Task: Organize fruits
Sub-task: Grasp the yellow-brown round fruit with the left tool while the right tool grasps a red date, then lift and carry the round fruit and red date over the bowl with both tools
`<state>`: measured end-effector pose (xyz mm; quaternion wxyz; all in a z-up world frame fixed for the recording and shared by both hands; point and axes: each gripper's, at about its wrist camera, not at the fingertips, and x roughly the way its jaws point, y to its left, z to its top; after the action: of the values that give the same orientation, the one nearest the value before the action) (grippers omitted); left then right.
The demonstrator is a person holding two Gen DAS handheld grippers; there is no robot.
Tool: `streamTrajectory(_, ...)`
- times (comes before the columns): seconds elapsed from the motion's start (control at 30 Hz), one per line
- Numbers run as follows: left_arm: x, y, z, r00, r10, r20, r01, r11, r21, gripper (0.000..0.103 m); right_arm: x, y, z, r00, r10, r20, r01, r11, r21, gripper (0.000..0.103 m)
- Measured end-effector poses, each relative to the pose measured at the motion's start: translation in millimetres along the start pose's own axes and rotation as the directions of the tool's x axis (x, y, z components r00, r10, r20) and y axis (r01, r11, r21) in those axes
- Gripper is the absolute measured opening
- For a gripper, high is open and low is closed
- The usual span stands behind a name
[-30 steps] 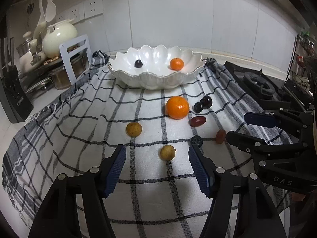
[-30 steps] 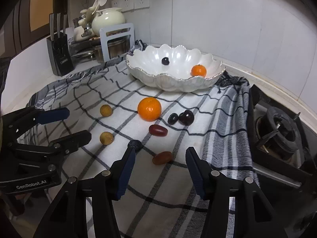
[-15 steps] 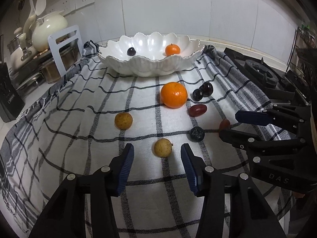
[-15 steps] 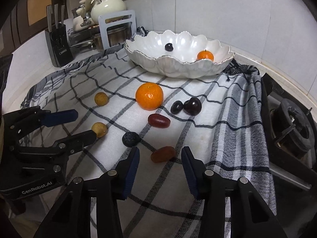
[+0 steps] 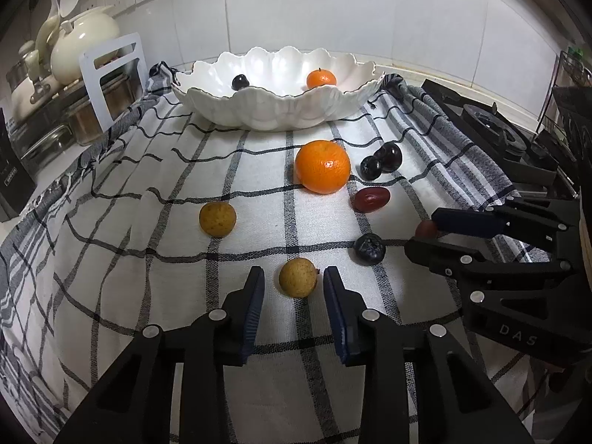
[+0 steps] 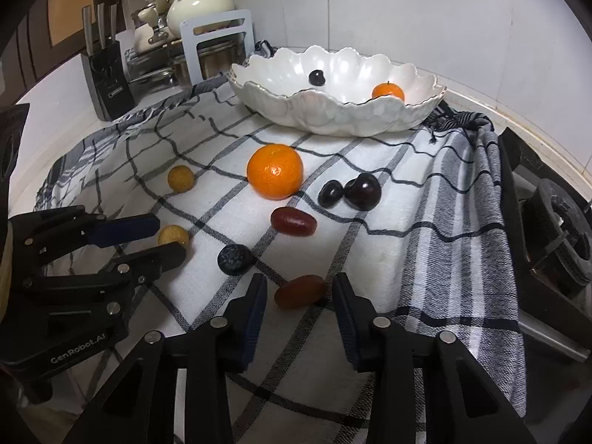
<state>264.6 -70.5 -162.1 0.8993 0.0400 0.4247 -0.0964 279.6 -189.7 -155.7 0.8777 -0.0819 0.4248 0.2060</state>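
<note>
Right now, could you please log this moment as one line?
left tool: closing around yellow fruit | right tool: closing around brown fruit | neither gripped

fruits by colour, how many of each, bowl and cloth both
orange: 2, big one on the cloth, small one in the bowl
yellow-brown: 2
reddish-brown: 2
dark: 4
total: 10
</note>
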Motion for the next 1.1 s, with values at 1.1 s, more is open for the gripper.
streamTrajectory(1.1, -47, 5, 15, 0.993, -0.012, 0.116, 0.014, 1.0, -0.021, 0.023, -47, 11, 13, 0.993, -0.041, 0.111, 0.039, 0.999, 0.024, 0.028)
